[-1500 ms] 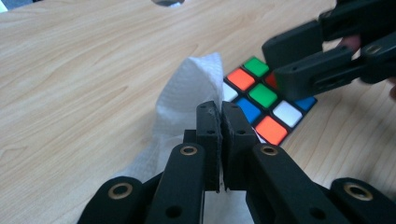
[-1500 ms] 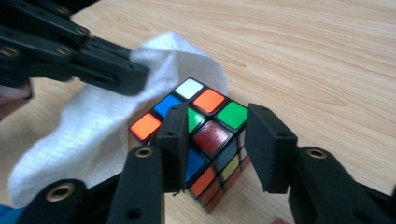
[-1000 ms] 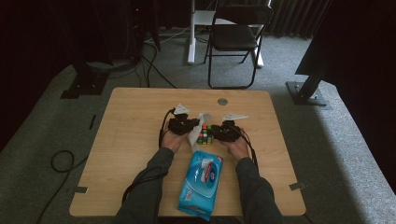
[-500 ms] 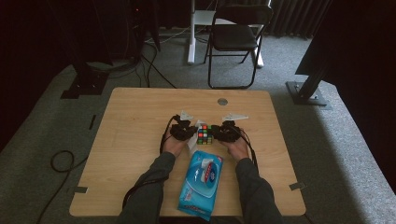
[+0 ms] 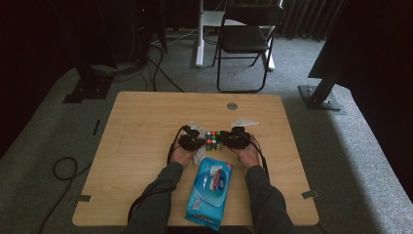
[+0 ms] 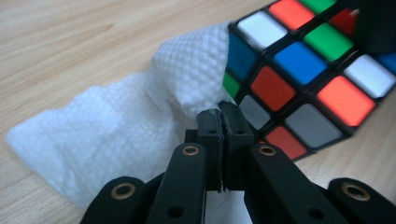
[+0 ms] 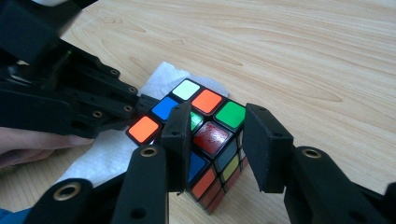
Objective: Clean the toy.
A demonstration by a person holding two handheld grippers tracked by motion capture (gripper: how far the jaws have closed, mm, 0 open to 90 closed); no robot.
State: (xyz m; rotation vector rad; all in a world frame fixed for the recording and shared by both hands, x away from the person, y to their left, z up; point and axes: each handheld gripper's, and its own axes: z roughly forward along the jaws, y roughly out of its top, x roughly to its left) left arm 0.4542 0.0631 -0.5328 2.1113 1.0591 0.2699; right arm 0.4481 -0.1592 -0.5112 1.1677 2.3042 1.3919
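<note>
Lowered since a second ago: left hand-held gripper (image 6: 219, 116), now down at cube level, jaws pinched shut on a white wipe (image 6: 116, 126) and pressing it against the side of the puzzle cube (image 6: 303, 70). Right hand-held gripper (image 7: 215, 140) unmoved, jaws clamped on the cube (image 7: 205, 135) from two opposite sides, steadying it on the wooden tabletop (image 7: 303, 51). Seen from above, cube (image 5: 213, 140) at mid-tabletop between both hands, blue wipe packet (image 5: 209, 192) just nearer the person.

Step in hand, by the look of it: wiping the cube's face. Best done with short strokes along the stickered face, keeping the wipe bunched at the jaw tips. Right grip to hold firm, since side pressure could twist a layer or slide the cube. Worth avoiding: scraping bare jaw tips across the stickers.
</note>
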